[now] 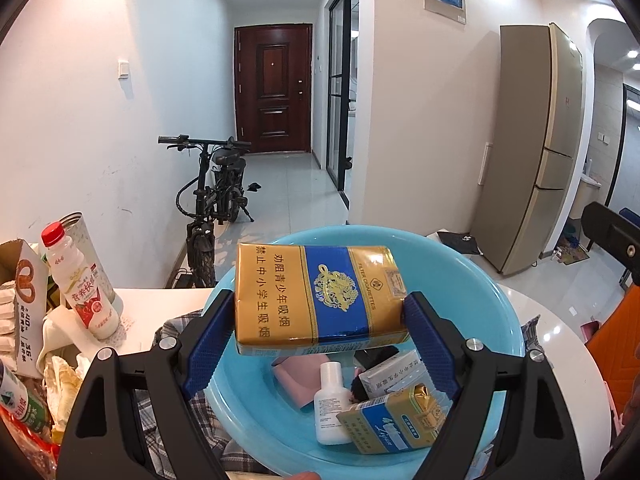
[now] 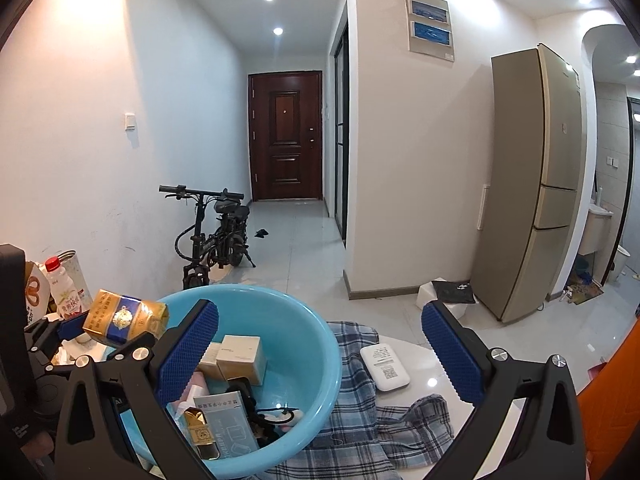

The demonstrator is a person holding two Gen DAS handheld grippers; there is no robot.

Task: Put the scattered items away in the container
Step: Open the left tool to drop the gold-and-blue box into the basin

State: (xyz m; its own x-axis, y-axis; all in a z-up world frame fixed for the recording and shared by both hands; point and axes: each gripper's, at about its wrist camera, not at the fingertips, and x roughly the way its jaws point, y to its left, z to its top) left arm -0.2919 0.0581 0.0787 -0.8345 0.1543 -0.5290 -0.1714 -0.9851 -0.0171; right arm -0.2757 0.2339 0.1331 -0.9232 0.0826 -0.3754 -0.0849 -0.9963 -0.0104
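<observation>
My left gripper [image 1: 320, 314] is shut on a gold-and-blue cigarette pack [image 1: 318, 294] and holds it above the blue plastic basin [image 1: 496, 320]. The basin holds a white bottle [image 1: 332, 400], a pink item [image 1: 298, 376], another gold-and-blue pack [image 1: 394, 420] and a white packet [image 1: 396, 372]. In the right wrist view the held pack [image 2: 124, 316] hangs over the basin's left rim [image 2: 320, 360]. My right gripper [image 2: 320, 352] is open and empty, over the basin's right side. A white pocket device [image 2: 385, 366] lies on the plaid cloth [image 2: 360, 432] between its fingers.
A milk drink bottle [image 1: 86, 280], a metal can [image 1: 86, 236], a carton [image 1: 28, 300] and wrappers crowd the white table's left side. An orange chair [image 2: 612, 392] stands at the right. A folding bike [image 2: 212, 236] and a fridge [image 2: 536, 184] stand beyond the table.
</observation>
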